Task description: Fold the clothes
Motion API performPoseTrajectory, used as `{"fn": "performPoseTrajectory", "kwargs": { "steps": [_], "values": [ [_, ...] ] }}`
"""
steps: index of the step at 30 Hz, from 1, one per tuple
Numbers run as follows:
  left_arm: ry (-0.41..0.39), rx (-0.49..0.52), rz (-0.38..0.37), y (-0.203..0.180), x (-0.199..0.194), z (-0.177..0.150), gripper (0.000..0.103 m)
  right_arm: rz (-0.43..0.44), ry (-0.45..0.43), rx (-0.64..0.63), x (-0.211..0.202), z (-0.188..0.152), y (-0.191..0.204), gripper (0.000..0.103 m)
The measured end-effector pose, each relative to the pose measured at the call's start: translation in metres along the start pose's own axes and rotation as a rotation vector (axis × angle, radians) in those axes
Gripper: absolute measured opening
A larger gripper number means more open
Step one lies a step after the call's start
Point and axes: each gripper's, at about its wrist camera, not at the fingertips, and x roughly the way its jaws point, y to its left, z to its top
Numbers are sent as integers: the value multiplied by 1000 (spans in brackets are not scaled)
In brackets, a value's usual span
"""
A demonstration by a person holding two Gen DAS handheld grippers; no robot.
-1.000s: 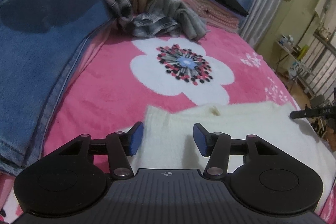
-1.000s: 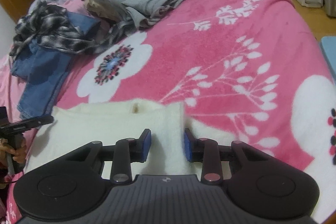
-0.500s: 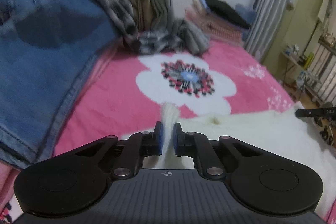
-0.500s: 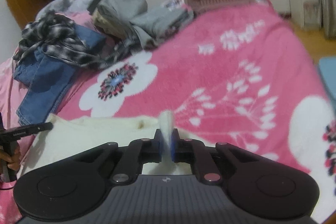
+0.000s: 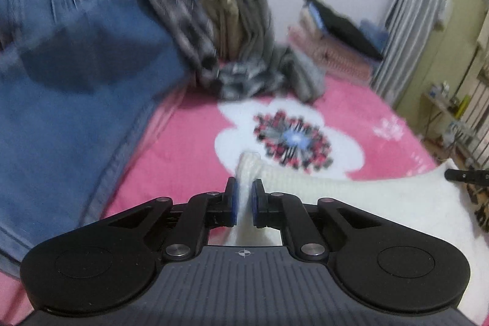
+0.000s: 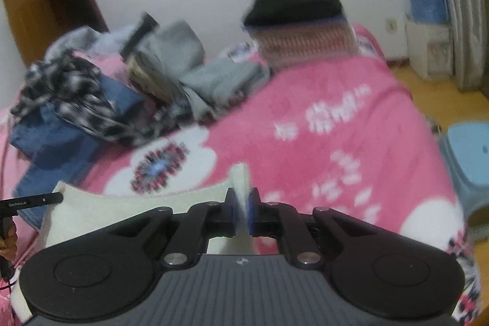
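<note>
Only the right view shows a blue stool [image 6: 467,155] beside the bed [image 6: 336,118]. Both the left gripper [image 5: 243,197] and the right gripper [image 6: 242,208] have their jaws clamped on a white, fuzzy sweater [image 5: 351,191], whose edge is stretched between them.

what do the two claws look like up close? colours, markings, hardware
Both match. The left claw and right claw have blue pads on black fingers, driven by black linkage arms with silver pivot screws. Behind sit two round black housings flanking a dark grey ribbed body with a small white crosshair mark. A black bar on the left unit carries small white lettering.
</note>
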Motion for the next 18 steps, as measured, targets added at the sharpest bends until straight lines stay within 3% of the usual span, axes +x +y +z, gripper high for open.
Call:
{"fn": "performPoseTrajectory", "kwargs": {
  "steps": [7,9,11,15,18],
  "values": [
    [85,-36,7,10,20,-10,10,-25,69,77,18,-22,-18,8],
    [97,-57,5,12,20,-9,15,-28,85,82,18,-20,-18,12],
    [89,-77,21,13,13,-6,28,-40,96,84,16,-18,-18,20],
    [67,-75,53,9,-11,-2,33,-105,39,-29,-5,-8,3,23],
    [89,-18,40,-6,-36,1,34,-40,29,-163,-18,3,37,23]
  ]
}}
